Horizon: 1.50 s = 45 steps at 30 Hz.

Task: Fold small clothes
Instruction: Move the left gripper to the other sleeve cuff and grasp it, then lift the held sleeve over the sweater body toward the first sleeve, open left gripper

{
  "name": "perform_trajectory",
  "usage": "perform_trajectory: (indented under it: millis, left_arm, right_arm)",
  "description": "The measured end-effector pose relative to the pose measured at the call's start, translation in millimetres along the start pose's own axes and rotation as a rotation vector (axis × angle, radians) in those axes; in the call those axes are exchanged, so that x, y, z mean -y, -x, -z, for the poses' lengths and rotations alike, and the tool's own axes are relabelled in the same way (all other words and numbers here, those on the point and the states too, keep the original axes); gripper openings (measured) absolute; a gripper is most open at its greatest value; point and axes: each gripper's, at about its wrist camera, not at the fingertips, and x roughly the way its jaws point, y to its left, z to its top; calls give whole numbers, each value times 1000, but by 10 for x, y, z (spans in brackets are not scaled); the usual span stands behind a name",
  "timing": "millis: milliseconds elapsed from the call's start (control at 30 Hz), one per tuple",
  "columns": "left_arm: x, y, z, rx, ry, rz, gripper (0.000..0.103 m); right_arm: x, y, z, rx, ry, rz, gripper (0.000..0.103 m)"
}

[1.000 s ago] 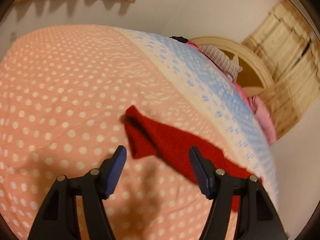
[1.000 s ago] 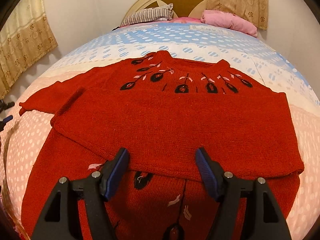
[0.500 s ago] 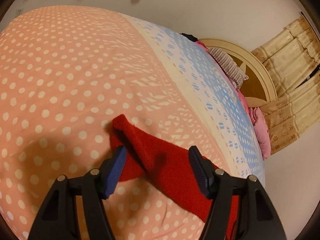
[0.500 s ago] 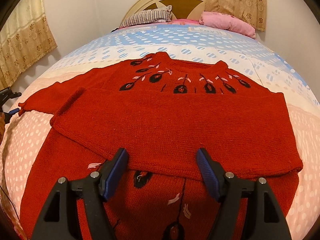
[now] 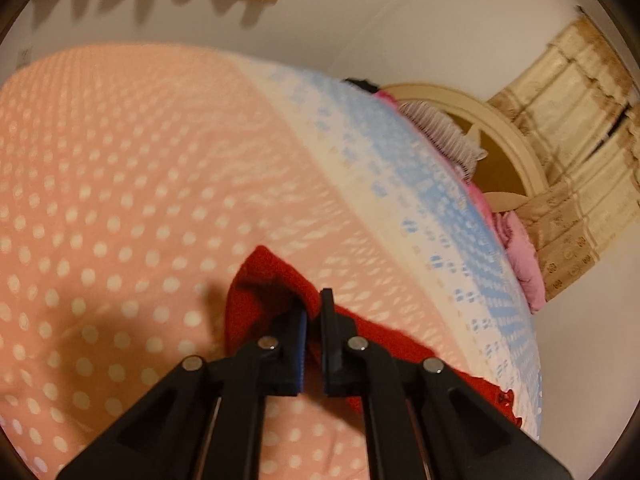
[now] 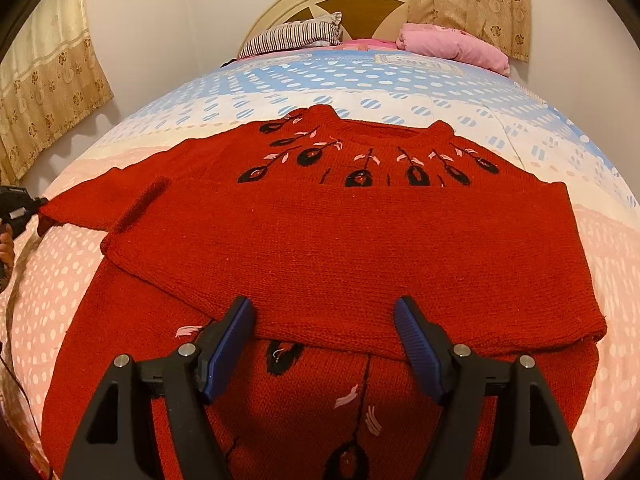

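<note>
A red knitted sweater (image 6: 352,248) with black and pink flower stitching lies spread on the bed (image 6: 360,80), over the pink dotted part of the bedspread, its neckline toward the headboard (image 6: 352,4). One sleeve is folded across the chest, its cuff ending near the garment's left edge in the right wrist view. The other sleeve (image 5: 272,292) stretches out sideways over the pink cover. The left gripper (image 5: 313,312) has just been closing and its jaws now stand clamped on the cuff end of this sleeve: red knit bunches up ahead of and between the blue pads, and the rest of the sleeve trails off to the right behind the fingers. In the right wrist view the same gripper (image 6: 24,208) shows at the far left edge, at the sleeve tip. The right gripper (image 6: 325,332) hangs above the lower edge of the folded sleeve with its jaws spread wide; the fabric lies below and between the fingers (image 6: 234,332), and the pads press on nothing. A striped pillow (image 6: 296,34) and a pink pillow (image 6: 452,46) rest against the headboard.
</note>
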Motion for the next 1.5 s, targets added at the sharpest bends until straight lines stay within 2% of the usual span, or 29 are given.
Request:
perform_trajectory:
  millis: [133,300,500,733,967,1500]
  left_arm:
    - [265,216,-67,56,-60,40,5]
    - [648,381,-79,82,-126,118,5]
    - [1093,515,-13,83,-196,216,5]
    - [1613,567,125,53,-264,299,5]
    - [1994,561,354,10,-305,361,5]
    - [2948,668,995,-84,-375,506,5]
  right_arm:
    - [4,-1,0,2,-4,-4,75]
    - [4,-1,0,1,-8,-8,75]
    - [198,162,7,35,-117,-108,76]
    - [340,377,108,36,-145,-94,76]
    - [467,648,238,73,-177,-108,77]
    - [518,875,676,41,-130,-115,78]
